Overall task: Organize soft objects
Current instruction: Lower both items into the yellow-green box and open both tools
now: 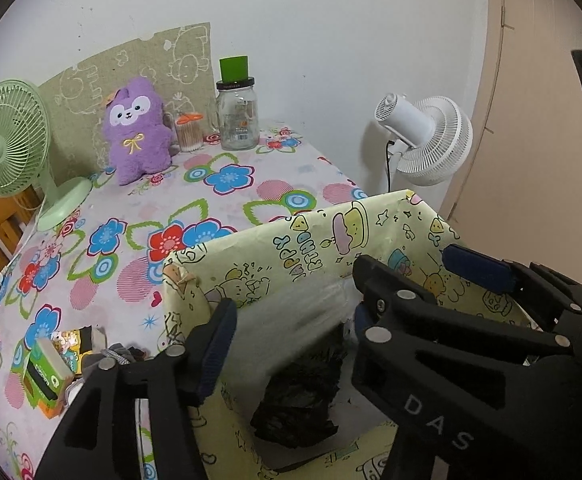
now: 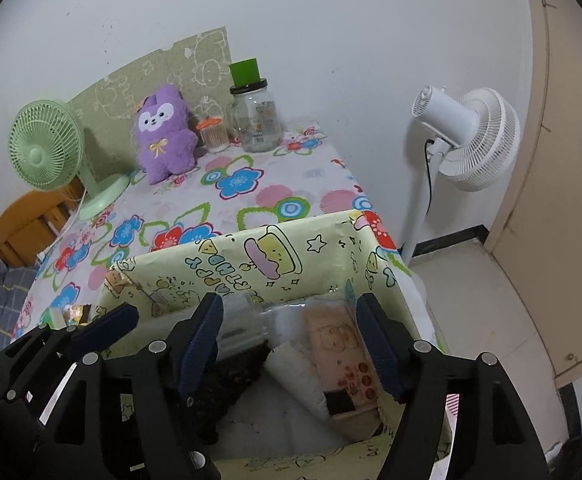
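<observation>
A yellow cartoon-print box (image 1: pixel 315 240) (image 2: pixel 251 252) stands at the near edge of the flowered table. A black fuzzy soft thing (image 1: pixel 303 396) (image 2: pixel 235 376) lies inside it, beside a white soft item (image 2: pixel 295 376) and a pink printed pack (image 2: pixel 343 356). My left gripper (image 1: pixel 291 336) is open over the box, above the black thing, holding nothing. My right gripper (image 2: pixel 291 340) is open over the box interior, empty. The right gripper's fingers (image 1: pixel 475 268) show in the left wrist view. A purple plush (image 1: pixel 137 132) (image 2: pixel 163 132) sits at the back of the table.
A green desk fan (image 1: pixel 7 148) (image 2: pixel 47 148) stands at the back left. A glass jar with a green cup on top (image 1: pixel 237 116) (image 2: pixel 257 120) and a cotton-swab tub (image 1: pixel 189 132) stand beside the plush. Small packets (image 1: pixel 51 368) lie left of the box. A white floor fan (image 1: pixel 431 140) (image 2: pixel 471 136) stands to the right.
</observation>
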